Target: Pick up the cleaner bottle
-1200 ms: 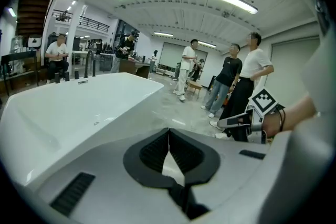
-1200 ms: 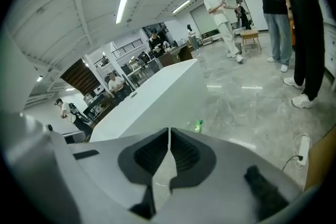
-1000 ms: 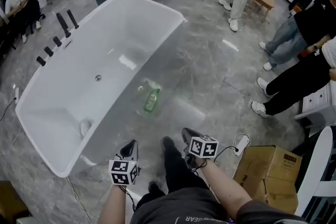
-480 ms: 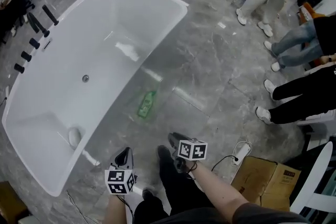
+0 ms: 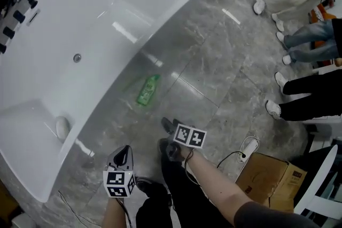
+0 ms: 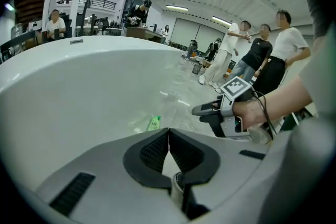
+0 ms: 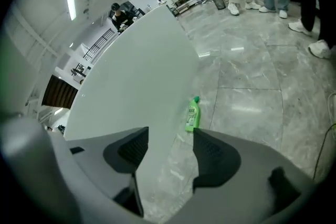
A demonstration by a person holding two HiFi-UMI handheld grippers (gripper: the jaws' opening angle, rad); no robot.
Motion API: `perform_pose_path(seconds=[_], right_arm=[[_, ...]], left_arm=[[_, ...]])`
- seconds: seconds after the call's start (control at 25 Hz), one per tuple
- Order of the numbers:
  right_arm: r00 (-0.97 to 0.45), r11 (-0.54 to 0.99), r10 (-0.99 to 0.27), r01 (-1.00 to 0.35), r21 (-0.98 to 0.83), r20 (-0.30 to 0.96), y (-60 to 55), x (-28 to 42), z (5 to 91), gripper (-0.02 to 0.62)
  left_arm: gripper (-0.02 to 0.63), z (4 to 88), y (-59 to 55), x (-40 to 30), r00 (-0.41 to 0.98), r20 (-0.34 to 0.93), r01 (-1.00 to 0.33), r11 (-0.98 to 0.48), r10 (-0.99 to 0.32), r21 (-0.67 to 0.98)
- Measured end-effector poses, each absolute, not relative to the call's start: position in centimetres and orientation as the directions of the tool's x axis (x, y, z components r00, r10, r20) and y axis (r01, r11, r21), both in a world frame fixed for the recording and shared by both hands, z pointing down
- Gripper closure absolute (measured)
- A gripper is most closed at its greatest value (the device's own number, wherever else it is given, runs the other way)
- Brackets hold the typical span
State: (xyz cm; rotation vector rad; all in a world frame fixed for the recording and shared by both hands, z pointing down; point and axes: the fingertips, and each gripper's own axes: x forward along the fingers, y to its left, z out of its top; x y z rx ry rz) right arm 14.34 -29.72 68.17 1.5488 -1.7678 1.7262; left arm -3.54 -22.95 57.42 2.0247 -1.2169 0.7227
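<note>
The green cleaner bottle (image 5: 148,89) lies on its side on the grey floor, close against the white bathtub's outer wall. It shows small in the left gripper view (image 6: 153,124) and just beyond the jaw gap in the right gripper view (image 7: 192,114). My right gripper (image 5: 166,136) hangs short of the bottle, its jaws opening with nothing between them (image 7: 170,132). My left gripper (image 5: 124,152) is lower left of the bottle, farther from it, jaws shut and empty (image 6: 168,131). The right gripper (image 6: 212,113) also appears in the left gripper view.
A long white bathtub (image 5: 107,18) fills the left. Several people's legs (image 5: 304,104) stand at the right. A cardboard box (image 5: 267,181) and a power strip with cable (image 5: 247,148) lie at lower right. My own dark trouser leg (image 5: 173,179) is between the grippers.
Both grippers have sunk toward the floor and the bottle looks nearer. The right gripper has moved closer to the bottle and its jaws have parted.
</note>
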Motion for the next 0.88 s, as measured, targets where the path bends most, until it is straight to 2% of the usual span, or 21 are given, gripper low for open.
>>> perform_pose_path(seconds=[0.08, 0.24, 0.48, 0.64, 0.88], right_arm=[[-0.379, -0.292, -0.507, -0.769, -0.568, 0.774, -29.4, 13.9, 70.7, 0.319], [-0.327, -0.352, -0.486, -0.776, -0.524, 0.810, -29.2, 12.8, 76.1, 0.295], [-0.320, -0.382, -0.467, -0.768, -0.515, 0.824, -32.3, 9.8, 84.4, 0.295], [-0.324, -0.360, -0.462, -0.782, -0.509, 0.826, -36.1, 8.7, 89.4, 0.295], [-0.339, -0.354, -0.402, -0.799, -0.486, 0.851, -40.8, 8.1, 96.0, 0.295]], left_arm=[[0.592, 59.3, -22.1, -4.8, 0.418, 0.733, -0.900, -0.357, -0.536, 0.251], [0.594, 63.7, -20.6, -7.4, 0.421, 0.747, -0.899, -0.343, -0.514, 0.271], [0.593, 71.3, -21.5, -11.2, 0.391, 0.754, -0.913, -0.324, -0.528, 0.246], [0.592, 76.7, -23.3, -11.7, 0.411, 0.743, -0.902, -0.355, -0.529, 0.247], [0.592, 83.2, -25.7, -12.0, 0.428, 0.715, -0.901, -0.322, -0.553, 0.290]])
